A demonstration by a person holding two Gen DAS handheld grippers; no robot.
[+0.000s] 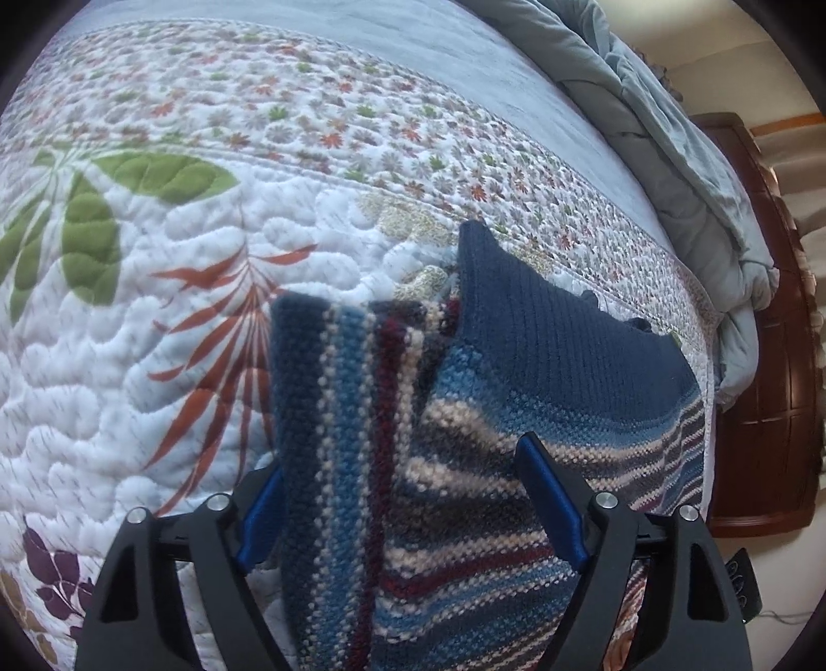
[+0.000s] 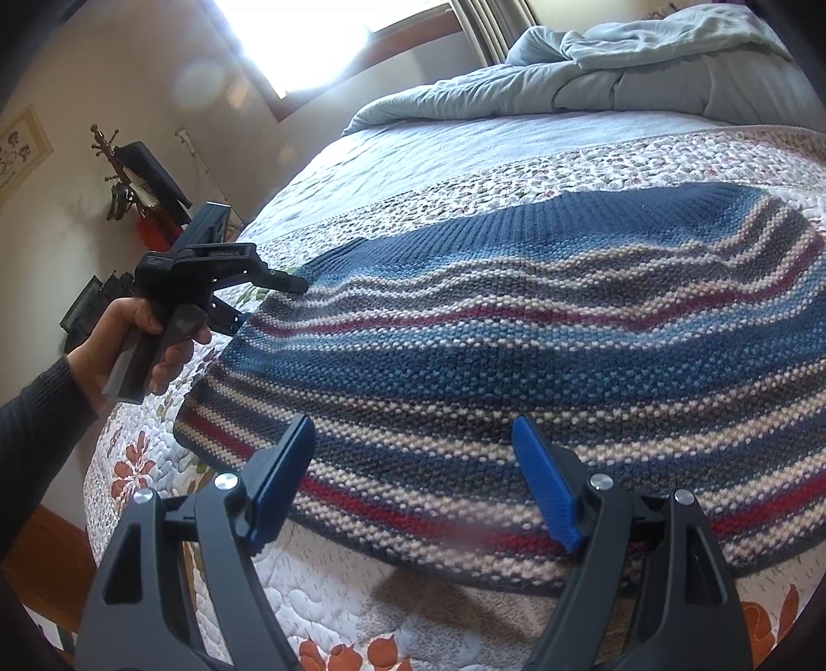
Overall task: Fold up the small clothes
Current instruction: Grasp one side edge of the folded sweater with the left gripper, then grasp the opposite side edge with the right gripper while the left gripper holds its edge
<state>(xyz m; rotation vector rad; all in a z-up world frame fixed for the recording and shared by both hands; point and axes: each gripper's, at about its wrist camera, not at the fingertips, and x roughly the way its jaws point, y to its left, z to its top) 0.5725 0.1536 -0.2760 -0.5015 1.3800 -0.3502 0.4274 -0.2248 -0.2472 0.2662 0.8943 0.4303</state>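
A striped knitted sweater (image 2: 516, 361) lies spread on a quilt (image 2: 464, 619) with a flower and leaf print that covers a bed. Its bands run in blue, grey, cream and dark red, and a plain dark blue ribbed hem (image 2: 568, 217) lies along its far edge in the right wrist view.

The right gripper (image 2: 413, 485) hangs over the near edge of the sweater with its jaws wide. Knit shows between the two blue pads (image 2: 544, 490), but they do not press on it.

The left gripper (image 1: 402, 500) is at the sweater's left side. In the left wrist view a folded part of the sweater (image 1: 335, 438), with stripes running away from the camera, rises between the blue pads (image 1: 547, 495). The jaws stand fairly wide here; the left pad is half hidden behind the knit, and I cannot tell whether either pad presses on the cloth.

In the right wrist view a hand (image 2: 139, 340) in a dark sleeve (image 2: 36, 428) grips the handle of the left gripper (image 2: 258, 299) at the sweater's left edge.

A rumpled grey-blue duvet (image 2: 645, 72) is bunched at the far end of the bed. A bright window (image 2: 335, 36) is behind it, and a dark wooden bed frame (image 1: 764, 361) shows at the bed's end in the left wrist view.
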